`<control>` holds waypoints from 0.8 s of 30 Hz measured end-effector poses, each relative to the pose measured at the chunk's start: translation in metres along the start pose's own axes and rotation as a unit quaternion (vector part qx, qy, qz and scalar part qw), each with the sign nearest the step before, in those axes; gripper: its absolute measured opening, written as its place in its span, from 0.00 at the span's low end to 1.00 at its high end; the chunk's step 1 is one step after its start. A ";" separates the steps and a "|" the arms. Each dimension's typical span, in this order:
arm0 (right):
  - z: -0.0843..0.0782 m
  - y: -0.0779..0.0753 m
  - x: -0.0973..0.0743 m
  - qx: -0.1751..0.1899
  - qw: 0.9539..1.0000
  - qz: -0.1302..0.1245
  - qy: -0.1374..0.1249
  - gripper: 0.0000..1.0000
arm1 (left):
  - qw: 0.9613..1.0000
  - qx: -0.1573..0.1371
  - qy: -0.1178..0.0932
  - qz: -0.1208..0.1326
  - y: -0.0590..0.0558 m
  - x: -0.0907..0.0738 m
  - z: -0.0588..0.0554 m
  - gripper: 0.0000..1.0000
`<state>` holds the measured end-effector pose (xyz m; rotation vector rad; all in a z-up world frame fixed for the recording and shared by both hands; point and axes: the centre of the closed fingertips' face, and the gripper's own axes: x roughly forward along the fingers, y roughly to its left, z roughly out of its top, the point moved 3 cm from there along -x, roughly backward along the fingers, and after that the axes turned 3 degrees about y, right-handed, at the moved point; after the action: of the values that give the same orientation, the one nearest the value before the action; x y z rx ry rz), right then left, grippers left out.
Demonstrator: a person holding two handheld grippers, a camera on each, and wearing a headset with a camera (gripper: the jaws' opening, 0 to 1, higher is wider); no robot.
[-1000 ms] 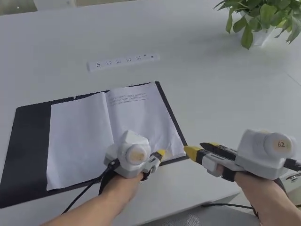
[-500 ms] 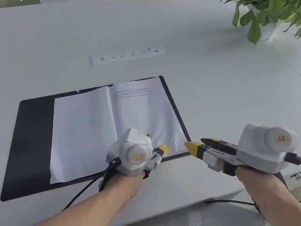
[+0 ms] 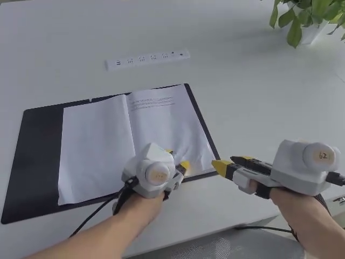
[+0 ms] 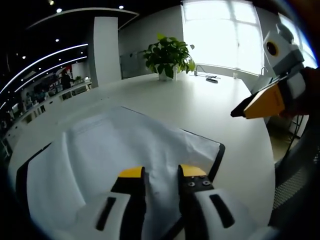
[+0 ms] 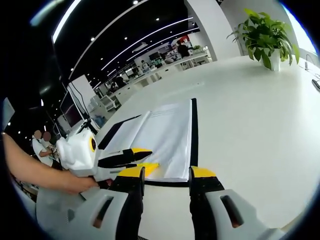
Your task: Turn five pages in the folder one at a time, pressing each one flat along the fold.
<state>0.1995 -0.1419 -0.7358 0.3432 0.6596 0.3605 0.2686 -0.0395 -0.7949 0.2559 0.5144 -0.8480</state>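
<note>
The black folder (image 3: 38,162) lies open on the white table, with white pages (image 3: 161,124) spread either side of the fold. My left gripper (image 3: 178,162) hovers over the lower right part of the right-hand page (image 4: 125,145), its yellow-tipped jaws a little apart with nothing between them. My right gripper (image 3: 232,163) is open just to the right of the folder's lower right corner, pointing left at it. The right gripper view has its own jaws (image 5: 166,173) apart above the table, with the left gripper (image 5: 142,159) and the folder (image 5: 193,130) ahead.
A white power strip (image 3: 147,59) lies beyond the folder. A potted plant (image 3: 310,16) stands at the far right corner. The table's front edge (image 3: 215,226) runs close under both hands, and a black cable (image 3: 97,213) trails from the left gripper.
The head camera has tilted, so the folder sits higher in the picture. Both grippers stay at the folder's lower right corner, the right one a touch nearer to it.
</note>
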 end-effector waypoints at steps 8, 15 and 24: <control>-0.003 -0.001 0.004 -0.002 1.000 0.001 0.007 0.34 | 1.000 0.019 0.009 0.006 0.006 0.001 -0.001 0.10; -0.002 -0.001 0.007 -0.005 1.000 0.003 0.012 0.33 | 1.000 0.021 0.014 0.016 0.013 0.000 -0.001 0.00; 0.003 -0.003 0.022 -0.002 1.000 0.011 0.009 0.31 | 0.999 -0.022 0.009 0.022 0.016 0.000 -0.001 0.00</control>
<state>0.2176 -0.1354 -0.7464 0.3437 0.6739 0.3865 0.2808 -0.0288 -0.7951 0.2338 0.5422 -0.7909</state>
